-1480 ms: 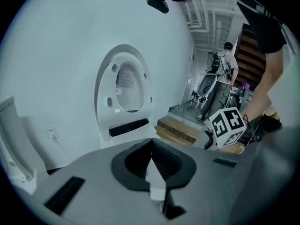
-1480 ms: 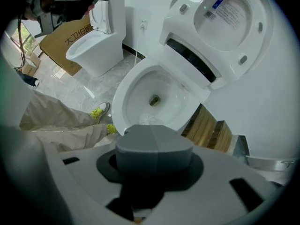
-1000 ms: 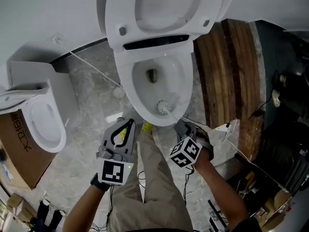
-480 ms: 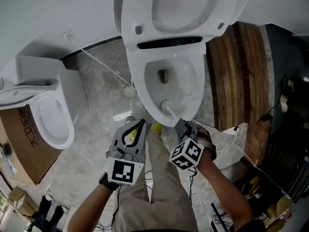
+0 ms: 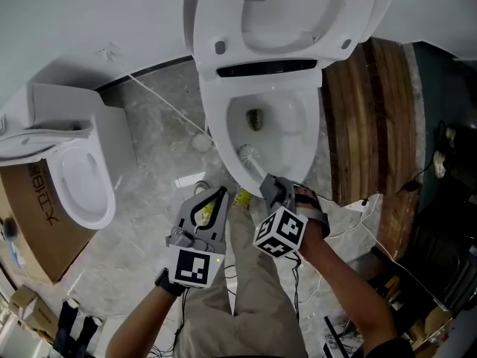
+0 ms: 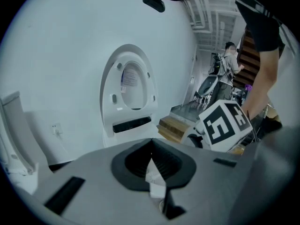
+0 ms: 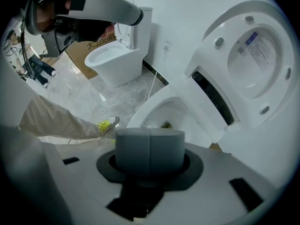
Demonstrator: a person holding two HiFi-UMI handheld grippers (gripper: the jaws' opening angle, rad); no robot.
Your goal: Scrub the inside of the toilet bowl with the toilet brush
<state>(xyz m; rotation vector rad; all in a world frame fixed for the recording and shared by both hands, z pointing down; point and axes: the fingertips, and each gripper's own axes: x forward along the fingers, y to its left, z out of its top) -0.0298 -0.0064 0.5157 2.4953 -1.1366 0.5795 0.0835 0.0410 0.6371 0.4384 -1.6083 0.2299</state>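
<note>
The white toilet (image 5: 223,136) stands with its seat and lid (image 5: 287,17) raised, its bowl open in the middle of the head view. A toilet brush (image 5: 247,154) has its white head on the near left wall inside the bowl, and its handle slants back to my right gripper (image 5: 268,187), which is shut on it just outside the front rim. In the right gripper view the grey handle (image 7: 150,151) sits between the jaws and the brush head (image 7: 150,124) shows in the bowl (image 7: 180,118). My left gripper (image 5: 220,193) hangs shut and empty to the left, over the floor.
A second white toilet (image 5: 74,177) and a cardboard box (image 5: 30,222) stand at the left. Wooden steps (image 5: 365,118) rise right of the bowl. A white cable (image 5: 164,107) crosses the marble floor. The person's trouser leg (image 5: 242,289) and yellow-green shoe (image 5: 242,197) lie below the rim.
The brush head has slid from the near middle of the bowl to its near left wall. My right gripper shifted left and toward the rim; the left gripper kept its place.
</note>
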